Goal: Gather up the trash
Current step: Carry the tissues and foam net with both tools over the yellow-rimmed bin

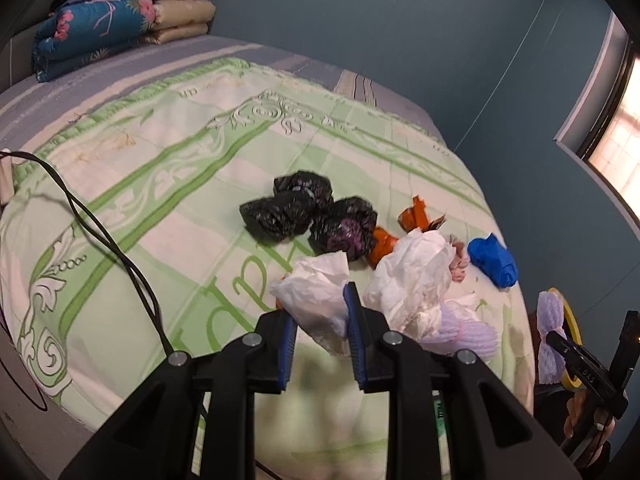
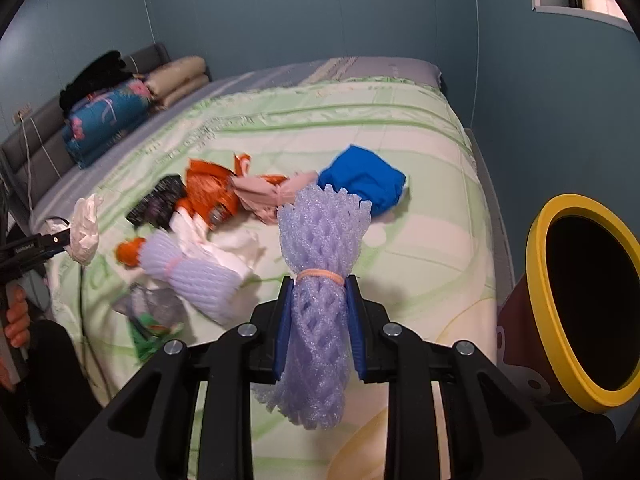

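Note:
Trash lies in a heap on the bed. My left gripper (image 1: 320, 312) is shut on a crumpled white plastic bag (image 1: 316, 296) and holds it above the bedspread; it also shows in the right wrist view (image 2: 85, 229). My right gripper (image 2: 320, 296) is shut on a purple foam net (image 2: 320, 264) tied with a rubber band, next to the yellow-rimmed bin (image 2: 548, 300). On the bed lie black bags (image 1: 280, 212), orange wrappers (image 1: 416, 214), white paper (image 1: 412, 276), a blue wad (image 1: 494, 260) and another purple net (image 2: 188, 276).
The green-and-white bedspread (image 1: 160, 184) covers the bed. Folded quilts (image 1: 116, 28) are stacked at the headboard. A black cable (image 1: 100, 228) runs over the bed's left side. Blue walls surround the bed, with a window (image 1: 616, 136) at right.

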{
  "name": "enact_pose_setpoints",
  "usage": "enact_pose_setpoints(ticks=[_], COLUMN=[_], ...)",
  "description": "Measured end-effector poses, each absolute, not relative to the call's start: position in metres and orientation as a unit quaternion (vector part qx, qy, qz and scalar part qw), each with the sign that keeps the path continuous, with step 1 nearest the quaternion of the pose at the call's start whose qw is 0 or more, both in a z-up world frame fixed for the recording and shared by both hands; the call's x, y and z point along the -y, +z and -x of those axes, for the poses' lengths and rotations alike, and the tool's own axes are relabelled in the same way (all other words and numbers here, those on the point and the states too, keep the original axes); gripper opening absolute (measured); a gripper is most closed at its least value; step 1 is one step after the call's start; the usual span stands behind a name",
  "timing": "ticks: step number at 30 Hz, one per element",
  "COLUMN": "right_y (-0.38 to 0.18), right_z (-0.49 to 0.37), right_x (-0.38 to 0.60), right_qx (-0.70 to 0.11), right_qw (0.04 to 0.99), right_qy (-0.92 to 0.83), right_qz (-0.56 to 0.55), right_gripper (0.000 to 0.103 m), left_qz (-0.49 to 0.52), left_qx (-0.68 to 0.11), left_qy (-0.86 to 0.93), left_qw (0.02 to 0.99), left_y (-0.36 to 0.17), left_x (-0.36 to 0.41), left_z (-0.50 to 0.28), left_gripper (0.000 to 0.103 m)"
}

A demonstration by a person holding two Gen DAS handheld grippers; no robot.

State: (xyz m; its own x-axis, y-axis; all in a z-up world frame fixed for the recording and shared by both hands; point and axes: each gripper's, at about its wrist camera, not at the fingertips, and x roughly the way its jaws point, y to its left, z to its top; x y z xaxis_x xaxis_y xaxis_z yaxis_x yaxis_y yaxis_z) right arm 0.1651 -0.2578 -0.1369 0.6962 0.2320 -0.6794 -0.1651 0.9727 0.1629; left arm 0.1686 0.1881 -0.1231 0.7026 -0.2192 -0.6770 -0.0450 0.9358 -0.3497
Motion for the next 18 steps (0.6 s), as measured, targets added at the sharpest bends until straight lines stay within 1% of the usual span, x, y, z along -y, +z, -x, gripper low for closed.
enact_pose_setpoints(ticks=[9,18], right_y=[-0.103,-0.087], right_z=[-0.14,-0.122], right_x=[0.27,0.287], right_qx=[-0.344,-0.332], right_qw=[0.928,0.933], right_qy=[0.124,0.116], right_qz=[-0.065,-0.072], right_gripper=[0.024,0.024], left_qz=[0.155,0.132], left_qx=[-0.348,-0.328], left_qy=[-0.054,-0.108], left_qw=[0.923,0.929], left_y=[-0.084,-0.06], left_x=[-0.174,-0.123], left_z=[-0.149,-0.149], left_gripper=[0.022,0.022])
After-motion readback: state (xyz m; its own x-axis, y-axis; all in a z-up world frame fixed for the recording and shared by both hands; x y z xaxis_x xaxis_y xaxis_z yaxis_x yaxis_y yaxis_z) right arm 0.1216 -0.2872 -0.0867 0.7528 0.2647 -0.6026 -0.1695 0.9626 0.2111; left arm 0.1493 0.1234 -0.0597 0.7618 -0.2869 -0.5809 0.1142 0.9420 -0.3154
